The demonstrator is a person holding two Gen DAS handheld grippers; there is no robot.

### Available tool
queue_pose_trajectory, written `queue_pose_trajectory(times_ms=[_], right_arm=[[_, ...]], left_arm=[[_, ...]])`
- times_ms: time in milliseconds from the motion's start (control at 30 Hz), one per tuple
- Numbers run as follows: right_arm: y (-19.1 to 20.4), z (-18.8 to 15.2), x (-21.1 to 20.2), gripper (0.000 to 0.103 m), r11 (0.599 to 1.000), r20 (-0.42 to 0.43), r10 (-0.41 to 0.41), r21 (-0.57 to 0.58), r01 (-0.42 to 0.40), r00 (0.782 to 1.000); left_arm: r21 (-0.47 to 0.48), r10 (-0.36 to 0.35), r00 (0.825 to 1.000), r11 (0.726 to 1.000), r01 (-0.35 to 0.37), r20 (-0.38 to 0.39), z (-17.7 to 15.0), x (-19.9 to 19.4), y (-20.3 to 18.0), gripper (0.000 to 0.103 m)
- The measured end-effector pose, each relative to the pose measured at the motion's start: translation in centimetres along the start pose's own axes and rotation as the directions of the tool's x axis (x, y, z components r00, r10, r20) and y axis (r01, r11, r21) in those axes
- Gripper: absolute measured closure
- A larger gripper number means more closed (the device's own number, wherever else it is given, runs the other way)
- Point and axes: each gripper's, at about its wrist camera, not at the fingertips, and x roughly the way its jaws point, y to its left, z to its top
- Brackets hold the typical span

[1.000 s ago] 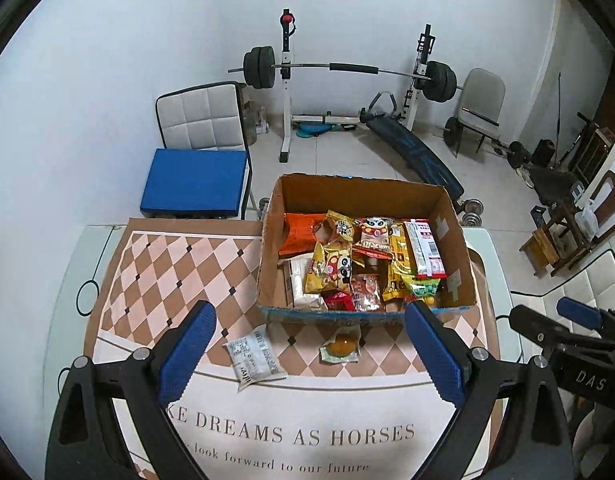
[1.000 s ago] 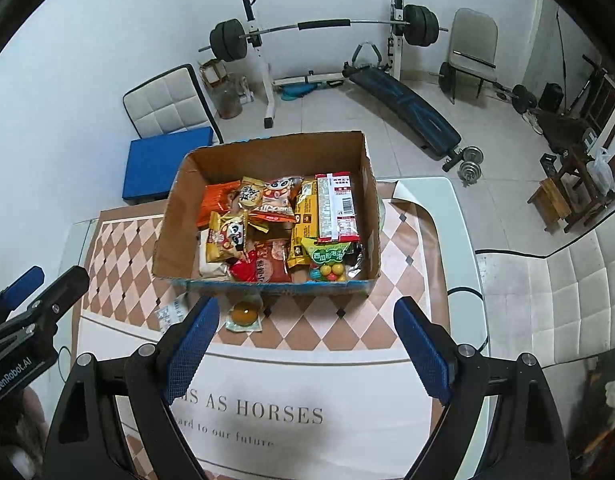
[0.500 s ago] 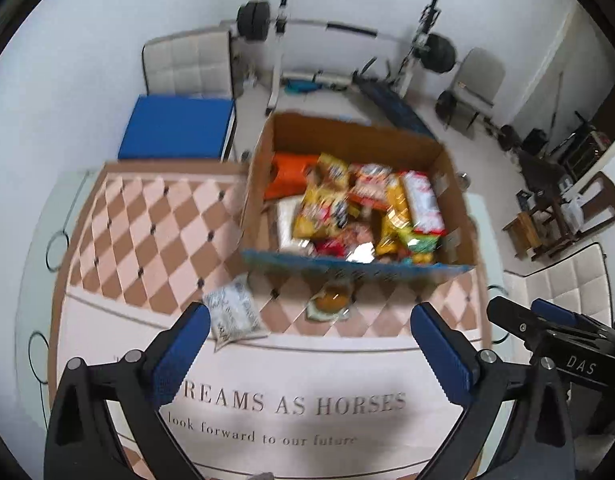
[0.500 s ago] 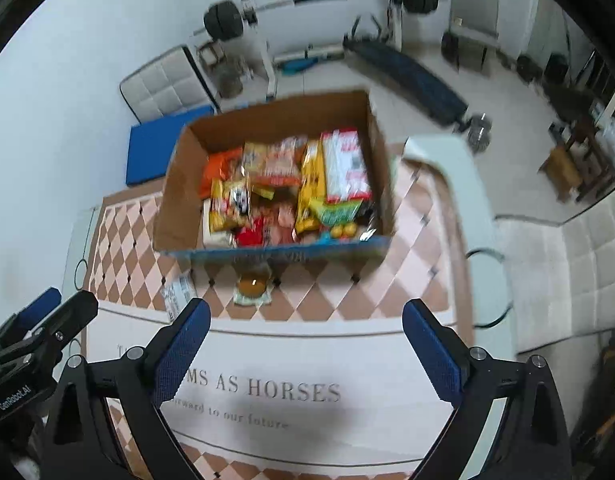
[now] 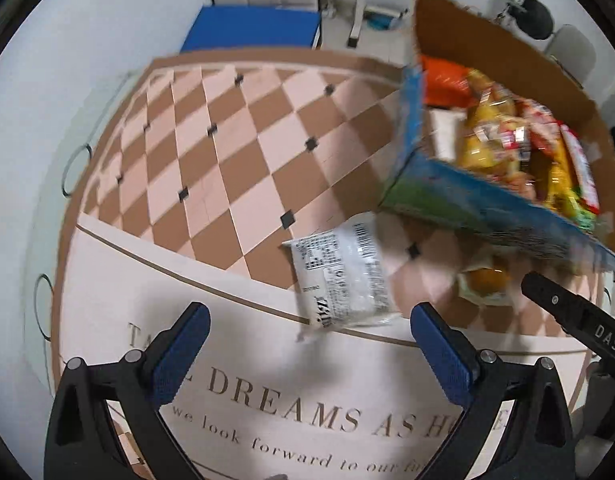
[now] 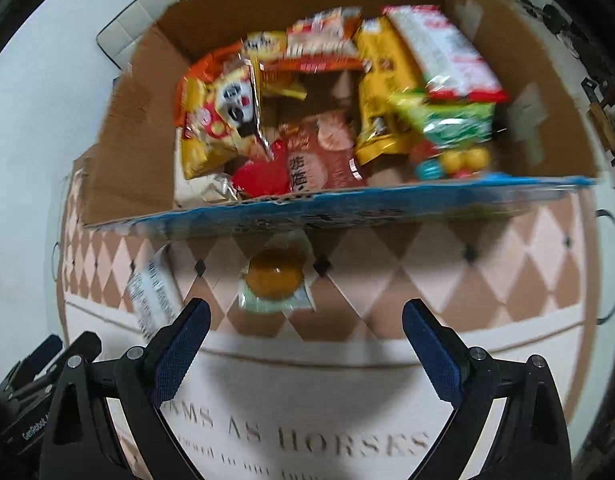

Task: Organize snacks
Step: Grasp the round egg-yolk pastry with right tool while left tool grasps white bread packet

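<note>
A cardboard box [image 6: 131, 152] holds several snack packets; it also shows at the right of the left wrist view [image 5: 467, 200]. Two snacks lie on the mat in front of it. A white packet [image 5: 343, 280] lies just ahead of my open, empty left gripper [image 5: 307, 344]; it also shows in the right wrist view [image 6: 153, 296]. A clear packet with an orange-brown cake [image 6: 273, 280] lies just ahead of my open, empty right gripper [image 6: 307, 340]; it also shows in the left wrist view [image 5: 485, 282].
The table carries a checkered mat [image 5: 235, 152] with printed lettering near me. A blue-cushioned chair [image 5: 251, 32] stands beyond the far table edge. The right gripper's arm [image 5: 575, 320] shows at the left view's right edge.
Both grippers have moved forward and down toward the table. The left one now faces the white packet, the right one the cake packet. Both stay open.
</note>
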Motion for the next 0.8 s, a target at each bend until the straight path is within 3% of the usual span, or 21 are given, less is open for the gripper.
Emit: queue_pose_trajectory(times_ms=[133,267,333,533,667,800], right_arm=[[0.2,0.5,3.3,0.006,0.999,0.012,-0.018,0.040,0.018,1.000],[0.3,0.6,5.6,0.018,0.996,0.000,-0.015,0.086,0.015,1.000],[0.7,0.6,6.1,0.020,0.995,-0.004,0.008,0.096,-0.008,1.000],[2.4,1.0,6.2,0.051,0.997,0.007,0.018,0.079,-0.018,1.000],[3.4,1.1,6.3,0.052,0.998,-0.027,0.012,0.056,-0.011,1.000],[2.8,1.2,6.9,0.046,0.993,-0.060,0.056,0.107,-0.049,0.997]], left_arm=[[-0.049,-0.045,0.997,0.998,0.042,-0.069,1.0,3.1,0.7,0.000],[-0.123,-0.150,0.979,0.983,0.133,-0.138,1.7,5.4,1.0,0.000],[-0.152,-0.170,0.973,0.977,0.147,-0.155,2.0,6.2,1.2,0.000],[-0.188,-0.178,0.956,0.973,0.135,-0.234,2.7,9.1,1.2,0.000],[-0.178,-0.179,0.946,0.975,0.133,-0.271,2.3,10.1,1.0,0.000],[-0.149,-0.157,0.955,0.981,0.122,-0.250,2.6,10.2,0.3,0.000]])
